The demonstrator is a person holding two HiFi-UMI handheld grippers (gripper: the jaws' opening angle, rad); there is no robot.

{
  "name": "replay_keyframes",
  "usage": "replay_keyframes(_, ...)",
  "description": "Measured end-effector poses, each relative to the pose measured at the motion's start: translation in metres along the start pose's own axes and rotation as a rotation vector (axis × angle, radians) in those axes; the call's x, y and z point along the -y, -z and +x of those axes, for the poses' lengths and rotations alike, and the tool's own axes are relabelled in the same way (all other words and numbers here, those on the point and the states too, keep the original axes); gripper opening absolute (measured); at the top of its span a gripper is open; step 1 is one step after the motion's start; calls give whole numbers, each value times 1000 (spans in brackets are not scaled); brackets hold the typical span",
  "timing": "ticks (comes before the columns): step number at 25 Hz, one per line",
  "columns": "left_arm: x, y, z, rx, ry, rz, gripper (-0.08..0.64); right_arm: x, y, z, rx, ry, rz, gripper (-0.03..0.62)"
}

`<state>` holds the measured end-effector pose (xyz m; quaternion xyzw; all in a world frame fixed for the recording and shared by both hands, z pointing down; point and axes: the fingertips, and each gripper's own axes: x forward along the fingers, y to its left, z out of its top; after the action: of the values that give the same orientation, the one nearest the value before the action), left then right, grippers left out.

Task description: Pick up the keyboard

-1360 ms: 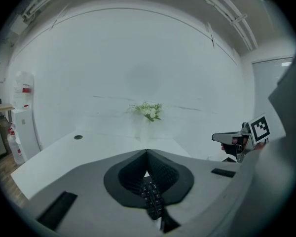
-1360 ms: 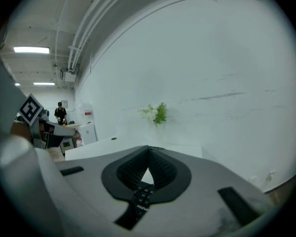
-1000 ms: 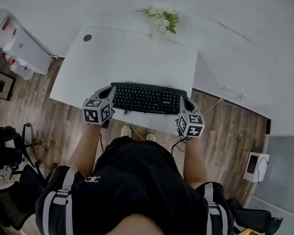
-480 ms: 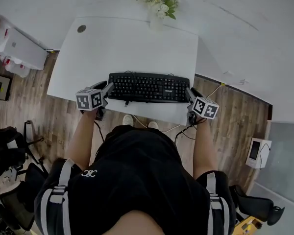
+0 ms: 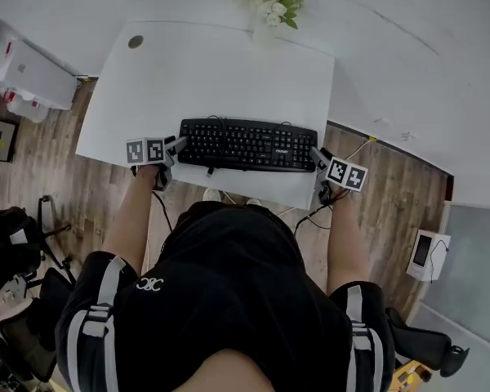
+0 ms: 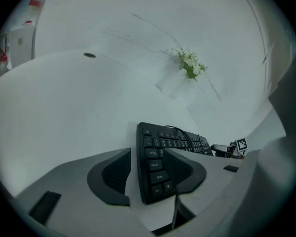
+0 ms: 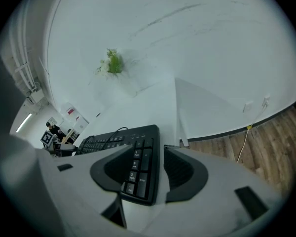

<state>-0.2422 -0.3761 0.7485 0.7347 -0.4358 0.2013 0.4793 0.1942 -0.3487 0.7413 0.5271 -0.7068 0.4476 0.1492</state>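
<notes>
Head view: black keyboard (image 5: pixel 247 144) flat on the white bench (image 5: pixel 212 72), close to the front edge, cable looped over the keys. Against a second ago, left claw (image 5: pixel 176 146) and right claw (image 5: pixel 318 159) dropped from above the keyboard to bench level, one at each short end. On both, jaws just been opening, now spread wide. Left gripper view: left end of the keyboard between the two pads, bare bench showing beside the outer pad, so no squeeze; inner pad overlapping the keys in the picture, contact there hard to judge, probably none. Right gripper view: much the same, right end of the keyboard between the parted pads, nothing clamped. Reads as approach done and grasp not yet made; keyboard not lifted. Likely next: closing both claws on the ends, then raising them together and level to stop one end slipping. Pose: forearms stretched forward and down from the body, roughly mirrored, claws tilted down toward the bench and turned inward at the keyboard, marker cubes facing up.
</notes>
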Motion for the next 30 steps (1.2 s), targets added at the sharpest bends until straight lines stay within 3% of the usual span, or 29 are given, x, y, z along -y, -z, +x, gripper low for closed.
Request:
replay_keyframes(7,-3,11,14,-57,41,-34,215,11,7,9,-64,5,-20,206)
replay_keyframes(20,2,10,18,-142,85,31,198,3,2,15,-141,-113,49,186)
replay_keyframes(24,3,8,20,-180,107,27,192,4,2,18,-160,-108,60,146)
replay_keyframes(30,3,6,24,-201,116,40,176,2,3,22,-197,-99,27,149)
